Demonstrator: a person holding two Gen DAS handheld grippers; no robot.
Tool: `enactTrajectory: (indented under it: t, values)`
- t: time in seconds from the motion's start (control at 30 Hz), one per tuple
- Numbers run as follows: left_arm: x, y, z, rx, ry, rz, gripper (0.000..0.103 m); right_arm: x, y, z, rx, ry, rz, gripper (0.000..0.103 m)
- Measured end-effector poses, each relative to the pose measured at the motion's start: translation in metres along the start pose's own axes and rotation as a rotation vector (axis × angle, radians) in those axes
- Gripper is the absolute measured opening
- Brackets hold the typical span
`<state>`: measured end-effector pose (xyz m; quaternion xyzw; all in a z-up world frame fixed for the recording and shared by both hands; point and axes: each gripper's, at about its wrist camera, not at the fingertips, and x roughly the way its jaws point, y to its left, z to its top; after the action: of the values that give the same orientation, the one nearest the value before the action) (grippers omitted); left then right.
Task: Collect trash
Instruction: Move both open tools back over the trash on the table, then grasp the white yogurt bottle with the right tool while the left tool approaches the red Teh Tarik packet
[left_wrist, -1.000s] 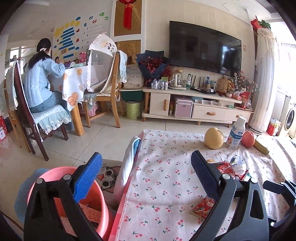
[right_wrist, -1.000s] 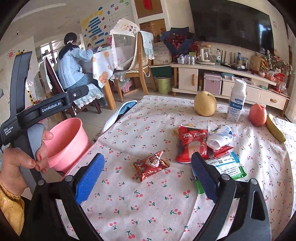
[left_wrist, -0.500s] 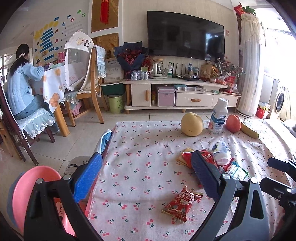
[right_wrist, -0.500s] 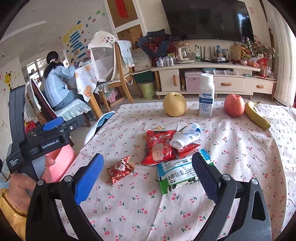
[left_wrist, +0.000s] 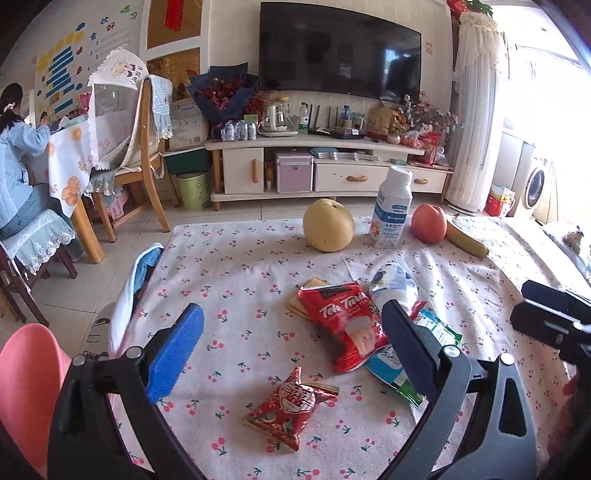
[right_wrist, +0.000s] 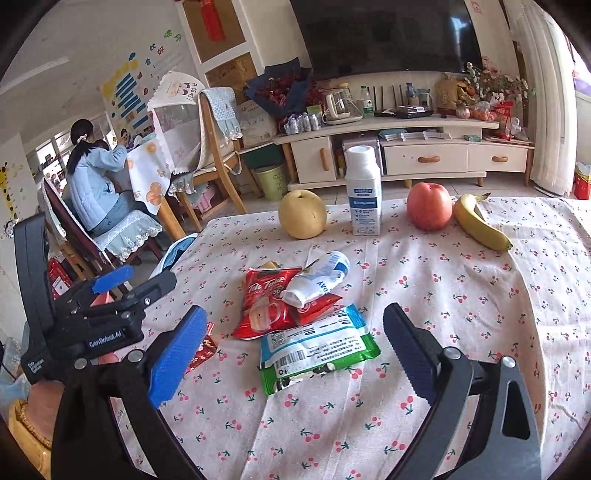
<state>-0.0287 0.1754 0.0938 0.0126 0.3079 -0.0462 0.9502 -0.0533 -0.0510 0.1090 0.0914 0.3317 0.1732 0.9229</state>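
A: Item one, the surface (right_wrist: 461, 332) — cherry-print cloth, carrying everything below. Pink bin (left_wrist: 26, 373) stands off its left edge, on the floor side.

B: Grippers?

A: Left gripper (left_wrist: 291, 347): jaws wide, nothing between them, hanging over the near-left part of the cloth. Right gripper (right_wrist: 291, 343): jaws wide too, empty, hanging over the near-middle.

B: Trash, by size.

A: Green-and-white packet (right_wrist: 317, 347), flat, nearest the right gripper. Red Teh Tarik pouch (right_wrist: 266, 301), its lower edge touching the packet. White crumpled wrapper (right_wrist: 317, 277), lying on the pouch's upper right. Small red snack packet (left_wrist: 291, 402), alone, just ahead of the left gripper. A tan biscuit corner (left_wrist: 314, 283) pokes out behind the pouch.

B: Not trash?

A: Pear (right_wrist: 302, 214), milk bottle (right_wrist: 364, 192), apple (right_wrist: 430, 206), banana (right_wrist: 480, 225) — lined up along the far side, well apart from the pile.

B: Risks?

A: My judgement only. The packets are thin and lie flat, so closing jaws may pinch cloth with them and drag the whole cover, toppling the upright bottle. The three overlapping pieces may lift together, then shed one short of the bin. The white wrapper, being loose on top, could slide off. And the two grippers sit close — reaching for the same pile could knock them together.
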Motion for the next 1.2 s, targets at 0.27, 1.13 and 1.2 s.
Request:
enactTrajectory:
  t: [0.27,1.13,1.2]
  values:
    - [0.020,-0.018,-0.009,0.019,0.068,-0.060,0.097,0.015,-0.045,0.016,0.094,0.040,-0.048,0.095]
    - [0.107,-0.044,-0.016,-0.092,0.246,-0.095,0.097,0.164,-0.078,0.032,0.231,0.266,0.211,0.077]
    - [0.111,-0.044,-0.017,-0.099,0.253,-0.096,0.097,0.172,-0.075,0.030,0.235,0.284,0.233,0.077]
